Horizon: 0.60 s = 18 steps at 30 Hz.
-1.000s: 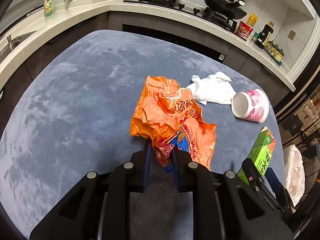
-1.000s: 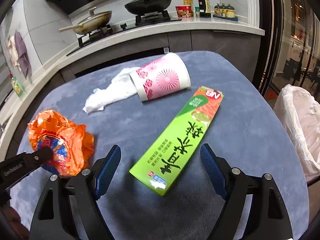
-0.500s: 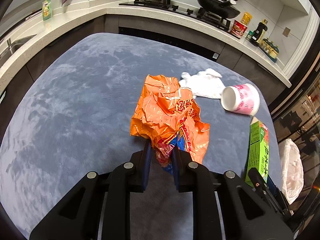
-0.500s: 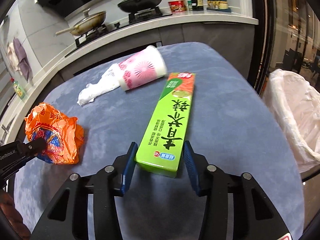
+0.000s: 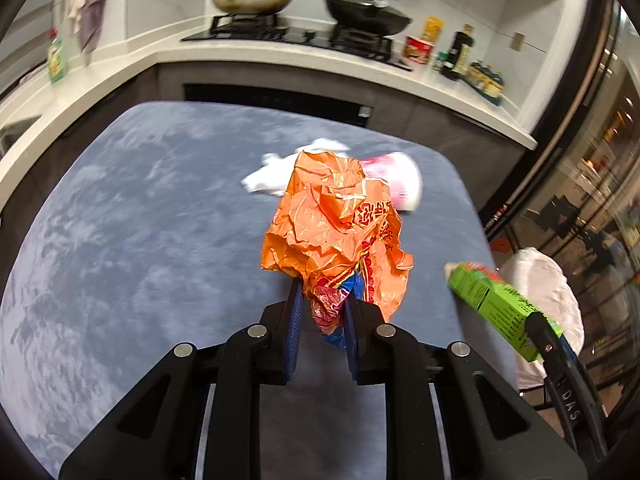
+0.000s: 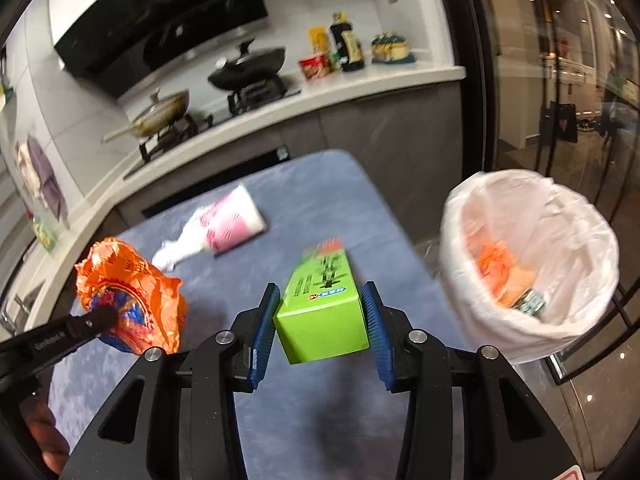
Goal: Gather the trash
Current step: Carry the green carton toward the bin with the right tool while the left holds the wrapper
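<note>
My left gripper (image 5: 324,292) is shut on the lower end of a crumpled orange plastic bag (image 5: 336,220), which hangs above the blue-grey table (image 5: 140,240). In the right wrist view the same orange bag (image 6: 128,292) shows at the left. My right gripper (image 6: 320,292) is shut on the near end of a long green box (image 6: 320,312), held off the table and pointing away from me. A pink and white paper cup (image 6: 236,224) lies on its side at the far table edge, beside a white tissue (image 6: 176,250).
A bin with a white liner (image 6: 532,264) stands off the table's right edge and holds orange scraps. Behind the table runs a white counter (image 5: 280,56) with a stove, two pans and bottles. Dark glass doors (image 6: 560,80) close off the right side.
The right jaws closed on the green box and lifted it off the table. Both grippers rose and swung right, bringing the bin into view; the orange bag stayed gripped.
</note>
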### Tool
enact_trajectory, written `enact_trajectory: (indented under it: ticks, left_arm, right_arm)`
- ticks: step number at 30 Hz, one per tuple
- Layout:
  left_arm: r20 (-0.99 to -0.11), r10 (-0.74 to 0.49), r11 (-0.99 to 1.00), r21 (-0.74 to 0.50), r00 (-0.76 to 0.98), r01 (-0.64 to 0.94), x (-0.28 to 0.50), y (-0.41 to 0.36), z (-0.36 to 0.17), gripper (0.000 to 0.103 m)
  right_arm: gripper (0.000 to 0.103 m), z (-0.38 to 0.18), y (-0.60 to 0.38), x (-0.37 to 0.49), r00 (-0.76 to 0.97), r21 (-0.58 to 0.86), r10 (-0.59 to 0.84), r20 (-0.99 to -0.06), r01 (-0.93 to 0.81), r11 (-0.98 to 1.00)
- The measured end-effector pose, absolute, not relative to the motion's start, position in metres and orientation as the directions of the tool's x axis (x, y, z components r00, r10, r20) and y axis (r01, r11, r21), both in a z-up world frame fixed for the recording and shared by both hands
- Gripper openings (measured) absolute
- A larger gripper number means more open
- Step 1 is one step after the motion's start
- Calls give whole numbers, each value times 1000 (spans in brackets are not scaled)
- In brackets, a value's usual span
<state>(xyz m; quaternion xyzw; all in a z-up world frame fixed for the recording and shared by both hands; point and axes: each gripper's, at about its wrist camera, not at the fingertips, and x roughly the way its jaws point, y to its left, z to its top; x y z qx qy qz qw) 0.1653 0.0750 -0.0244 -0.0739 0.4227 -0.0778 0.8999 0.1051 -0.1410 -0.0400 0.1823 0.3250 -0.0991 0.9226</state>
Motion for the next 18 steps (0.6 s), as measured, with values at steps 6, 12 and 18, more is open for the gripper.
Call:
enact_trajectory:
  ticks: [6, 12, 18]
  left_arm:
    - [-731, -243, 970, -184, 638, 158, 151, 29, -7, 18]
    - [-729, -274, 960, -170, 628, 221, 137, -7, 0, 18]
    - [-738, -278, 956, -152, 615, 250, 125, -25, -4, 18]
  right_arm:
    - [40, -21, -179, 82, 795, 296, -96, -599, 330, 896]
    - [40, -20, -199, 62, 791, 301, -67, -608, 307, 903]
    - [40, -37, -195, 43, 761, 275, -18, -648, 256, 927]
